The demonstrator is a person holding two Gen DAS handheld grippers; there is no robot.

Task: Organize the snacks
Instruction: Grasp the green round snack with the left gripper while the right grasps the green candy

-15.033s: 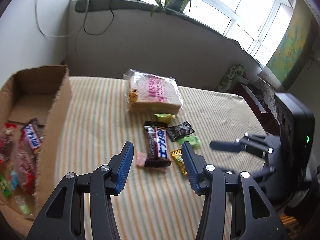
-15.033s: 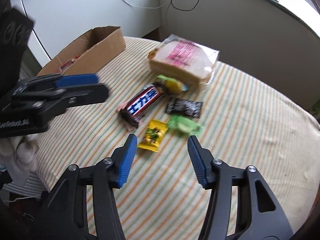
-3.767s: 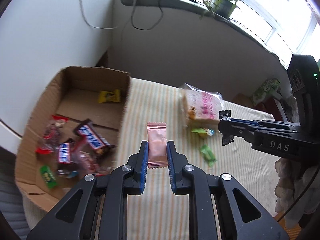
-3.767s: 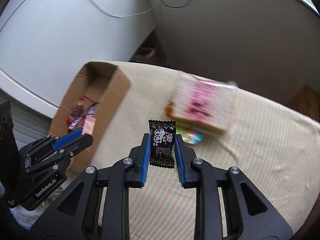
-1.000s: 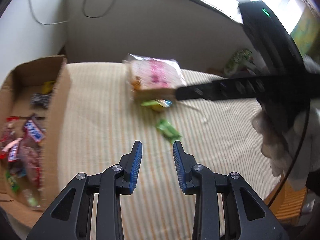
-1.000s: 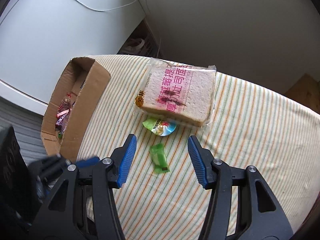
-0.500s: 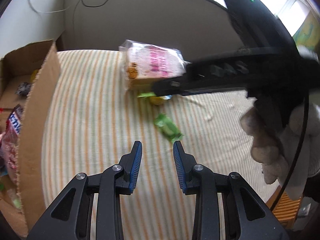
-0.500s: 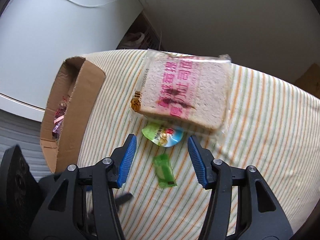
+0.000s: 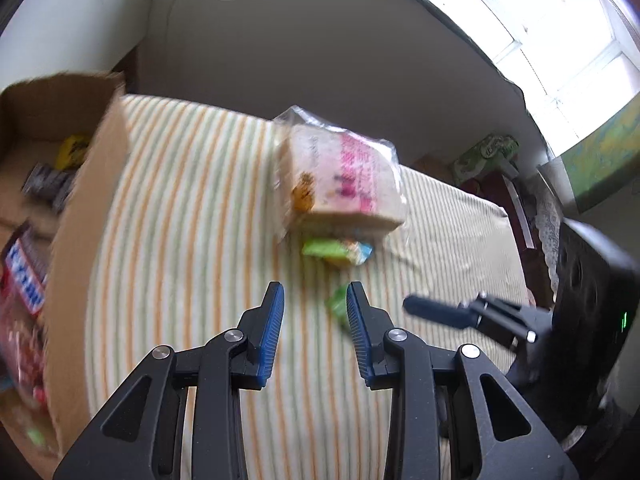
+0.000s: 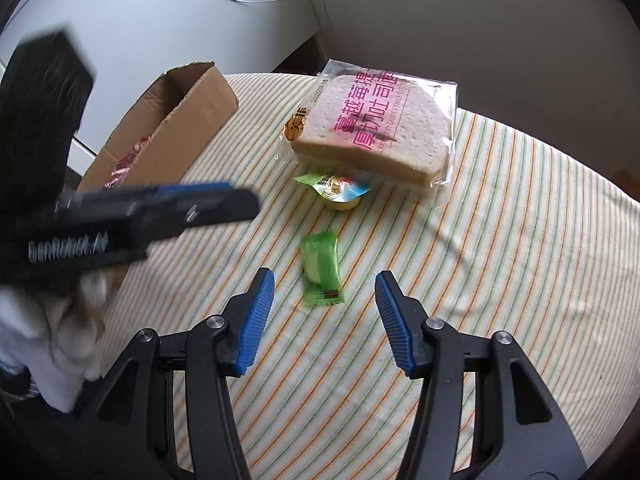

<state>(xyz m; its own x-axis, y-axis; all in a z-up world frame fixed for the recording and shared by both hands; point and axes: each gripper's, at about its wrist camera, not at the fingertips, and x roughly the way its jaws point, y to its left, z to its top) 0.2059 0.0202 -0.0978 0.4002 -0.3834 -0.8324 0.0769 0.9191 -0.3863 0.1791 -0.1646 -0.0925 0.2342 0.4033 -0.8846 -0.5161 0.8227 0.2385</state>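
Right gripper (image 10: 324, 312): jaws parted wide, empty, green candy wrapper (image 10: 321, 267) just ahead between them, apparently lined up for pickup. Left gripper (image 9: 315, 334): narrower gap, empty. Cardboard box (image 10: 182, 120), the likely destination, far left.

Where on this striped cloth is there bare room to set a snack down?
Free: the strip between the cardboard box and the green candy, and the cloth right of the bagged bread. Crowded: the jelly cup sits tight against the bread.
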